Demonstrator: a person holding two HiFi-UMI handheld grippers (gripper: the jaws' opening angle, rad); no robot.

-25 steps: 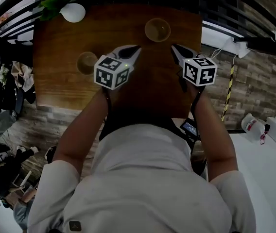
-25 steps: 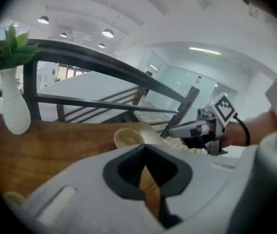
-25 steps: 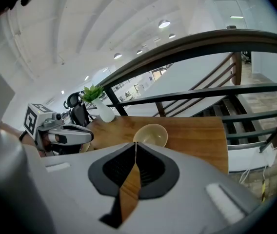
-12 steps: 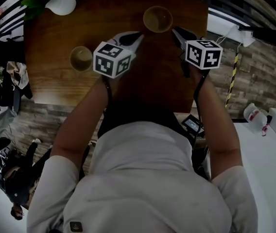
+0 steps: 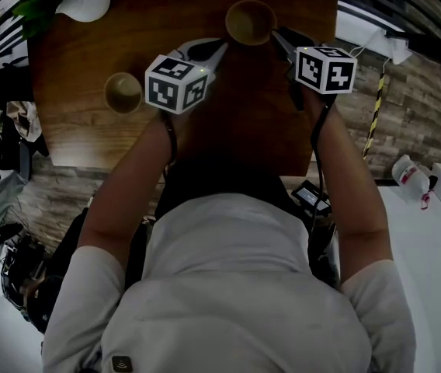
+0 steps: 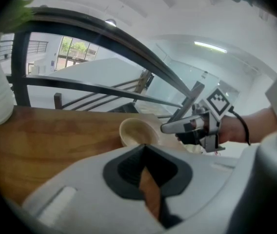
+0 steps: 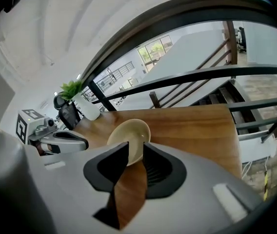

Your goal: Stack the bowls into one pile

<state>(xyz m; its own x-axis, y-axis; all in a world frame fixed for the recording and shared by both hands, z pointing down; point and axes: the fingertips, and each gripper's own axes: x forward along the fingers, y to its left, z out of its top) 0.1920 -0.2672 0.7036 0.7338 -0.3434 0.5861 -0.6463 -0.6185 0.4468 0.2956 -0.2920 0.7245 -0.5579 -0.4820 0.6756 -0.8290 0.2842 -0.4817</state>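
Observation:
Two tan bowls sit apart on the wooden table [image 5: 236,123]. The far bowl [image 5: 250,22] is near the table's far edge. The second bowl [image 5: 123,92] lies to the left, beside my left gripper's marker cube. My right gripper [image 5: 280,39] is at the far bowl's right rim. Its jaws have just been opening and stand open, and the rim of that bowl [image 7: 128,135] shows in the gap between the tips, untouched. My left gripper [image 5: 214,48] points at the far bowl [image 6: 137,132] from the near left. Its tips meet, with nothing in them.
A white vase [image 5: 82,3] with a green plant stands at the table's far left corner. Black railing bars [image 7: 216,74] run just beyond the far edge. The table's right edge [image 5: 325,142] drops off to a brick-patterned floor.
Both grippers have moved toward the table's far side and lower. The right gripper's tips now reach the far bowl's right rim. Neither bowl has moved.

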